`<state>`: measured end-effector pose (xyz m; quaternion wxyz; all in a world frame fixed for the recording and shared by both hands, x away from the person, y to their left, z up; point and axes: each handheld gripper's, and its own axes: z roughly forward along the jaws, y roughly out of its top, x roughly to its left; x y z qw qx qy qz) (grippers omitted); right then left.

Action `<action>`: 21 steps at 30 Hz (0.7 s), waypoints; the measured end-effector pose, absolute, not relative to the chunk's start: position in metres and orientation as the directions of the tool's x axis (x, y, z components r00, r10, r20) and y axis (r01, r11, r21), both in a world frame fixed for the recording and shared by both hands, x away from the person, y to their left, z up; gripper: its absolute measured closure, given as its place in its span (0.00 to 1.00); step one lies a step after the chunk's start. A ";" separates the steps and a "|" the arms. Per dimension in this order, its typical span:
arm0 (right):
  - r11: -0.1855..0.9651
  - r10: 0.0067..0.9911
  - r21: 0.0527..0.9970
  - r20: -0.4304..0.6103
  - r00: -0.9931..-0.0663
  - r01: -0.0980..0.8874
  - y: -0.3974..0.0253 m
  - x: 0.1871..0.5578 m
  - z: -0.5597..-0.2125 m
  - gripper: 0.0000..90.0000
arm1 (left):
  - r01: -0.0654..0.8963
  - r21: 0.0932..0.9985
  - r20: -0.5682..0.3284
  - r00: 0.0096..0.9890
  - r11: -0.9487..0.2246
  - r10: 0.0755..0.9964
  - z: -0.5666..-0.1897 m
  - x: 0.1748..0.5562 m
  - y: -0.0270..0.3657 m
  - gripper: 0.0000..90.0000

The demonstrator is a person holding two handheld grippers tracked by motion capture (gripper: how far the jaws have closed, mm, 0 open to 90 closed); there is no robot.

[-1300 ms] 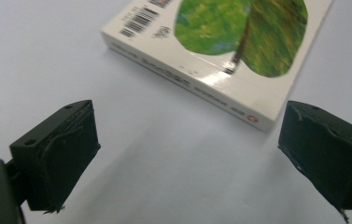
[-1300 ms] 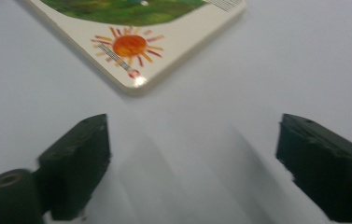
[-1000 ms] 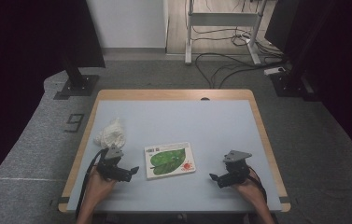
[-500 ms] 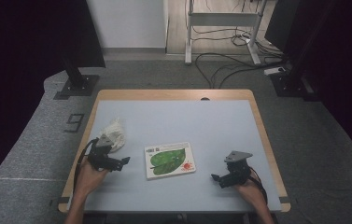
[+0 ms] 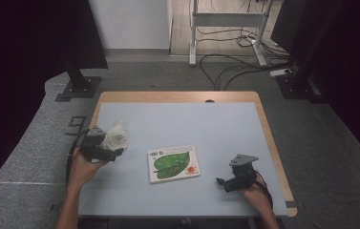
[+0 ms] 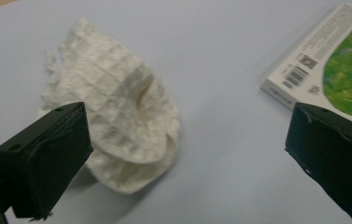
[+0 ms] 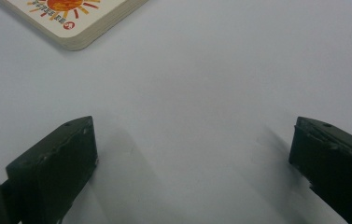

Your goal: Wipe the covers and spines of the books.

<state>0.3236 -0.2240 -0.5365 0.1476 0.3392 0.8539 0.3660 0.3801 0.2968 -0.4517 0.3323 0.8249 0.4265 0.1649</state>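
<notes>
Work looks to be at its very start, judging by how things lie: the left gripper (image 5: pixel 102 149) hangs just beside a crumpled white cloth (image 5: pixel 115 137) near the left edge of the worktop (image 5: pixel 216 129), and nothing is gripped. In the left gripper view its fingers (image 6: pixel 47 156) stand wide apart, with the cloth (image 6: pixel 117 126) lying between and ahead of them, closer to the left-hand finger, resting loose on the pale blue surface and not pinched. My reading is that the cloth is the thing being reached for, so the grasp itself is not yet made, and whatever is to be done with the cloth after that is all left to do. A book (image 5: pixel 174 163) with a green leaf on its cover lies flat and closed near the middle of the worktop, apart from the cloth; its corner with a barcode shows in the left gripper view (image 6: pixel 323 60). The right gripper (image 5: pixel 230 181) sits low near the front right of the worktop, close to the book but not touching it, its fingers (image 7: pixel 57 168) spread wide over bare surface and holding nothing. No box, bowl, tray or other container can be made out on the worktop, so nothing is inside anything.
</notes>
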 end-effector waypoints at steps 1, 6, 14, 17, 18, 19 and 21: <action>0.502 0.688 0.725 -0.003 -0.726 0.472 -0.224 0.324 -0.537 0.00 | 0.600 0.684 -0.008 0.577 -0.416 0.817 -0.452 0.383 0.298 0.01; 0.501 0.688 0.725 -0.002 -0.726 0.473 -0.224 0.324 -0.537 0.00 | 0.614 0.668 -0.001 0.565 -0.419 0.825 -0.454 0.400 0.303 0.02; 0.501 0.688 0.725 -0.001 -0.726 0.473 -0.224 0.324 -0.537 0.00 | 0.655 0.651 -0.031 0.528 -0.384 0.848 -0.467 0.426 0.316 0.12; 0.501 0.688 0.725 -0.001 -0.726 0.473 -0.224 0.324 -0.537 0.00 | 0.672 0.641 -0.040 0.513 -0.371 0.858 -0.474 0.432 0.321 0.16; 0.500 0.688 0.725 -0.001 -0.726 0.473 -0.224 0.324 -0.537 0.00 | 0.677 0.639 -0.050 0.509 -0.364 0.859 -0.476 0.433 0.322 0.16; 0.500 0.688 0.725 -0.001 -0.725 0.473 -0.224 0.324 -0.537 0.00 | 0.681 0.637 -0.057 0.508 -0.361 0.859 -0.478 0.435 0.323 0.17; 0.500 0.688 0.725 -0.001 -0.726 0.473 -0.224 0.324 -0.537 0.00 | 0.690 0.626 -0.060 0.509 -0.365 0.859 -0.483 0.438 0.323 0.20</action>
